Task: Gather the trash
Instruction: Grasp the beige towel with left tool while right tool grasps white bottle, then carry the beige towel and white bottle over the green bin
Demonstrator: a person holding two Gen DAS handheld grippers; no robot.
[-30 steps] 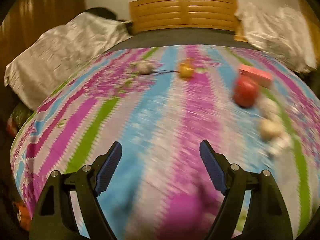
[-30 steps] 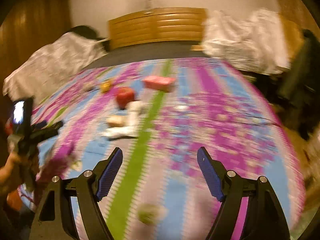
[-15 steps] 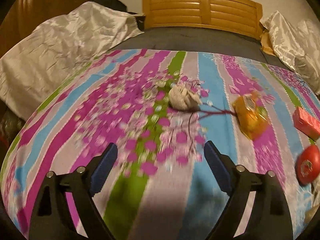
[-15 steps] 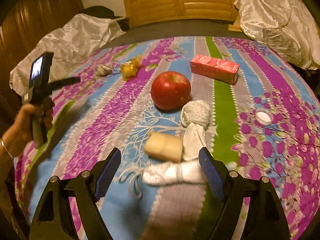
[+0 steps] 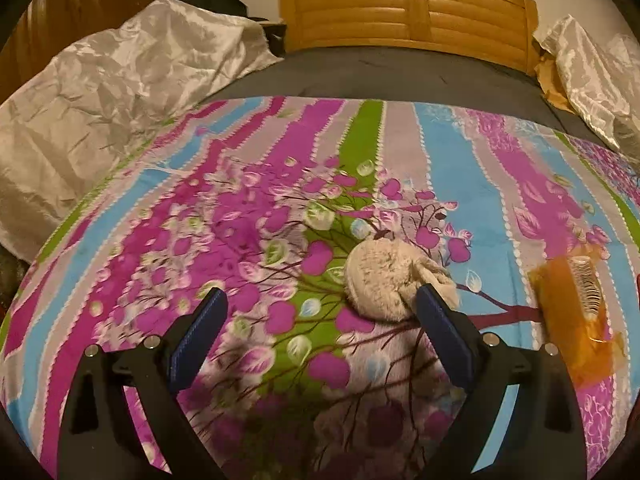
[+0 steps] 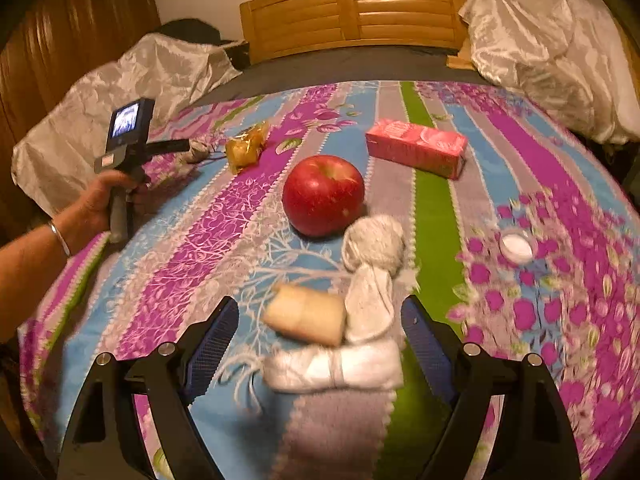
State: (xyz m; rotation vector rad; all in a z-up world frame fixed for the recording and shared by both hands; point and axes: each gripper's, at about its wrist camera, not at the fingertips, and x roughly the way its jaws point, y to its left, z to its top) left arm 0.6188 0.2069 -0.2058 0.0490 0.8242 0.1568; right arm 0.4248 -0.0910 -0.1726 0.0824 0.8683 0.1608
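1. The left claw [image 5: 320, 320] hangs over the striped, flowered bedspread [image 5: 200, 216] of the bed, its blue pads spread wide and opening further, with nothing pinched between them.
2. A crumpled beige wad [image 5: 384, 276] lies on the bedspread just ahead of that claw; the right-hand pad overlaps its near edge in the left wrist view, and whether they touch cannot be told.
3. An orange wrapper [image 5: 572, 312] lies to the right of the wad, apart from it.
4. The right claw [image 6: 320, 332] is also spread and opening, tilted down over a cluster of things, gripping none of them.
5. Between its pads in the right wrist view lie a tan roll [image 6: 306, 314] and, touching it, white bundled socks [image 6: 372, 312], with a grey balled sock [image 6: 374, 242] just beyond.
6. A red apple [image 6: 323, 195] sits just behind the grey sock, and a pink carton [image 6: 416, 147] lies on its side farther back.
7. A small white cap [image 6: 516, 246] rests on the bedspread well to the right of the socks.
8. In the same view the person's left hand [image 6: 102, 204] holds the other tool's handle near the wad and wrapper at the far left.
9. A wooden headboard [image 6: 352, 12] and silvery pillows [image 6: 552, 52] stand at the far end of the bed.
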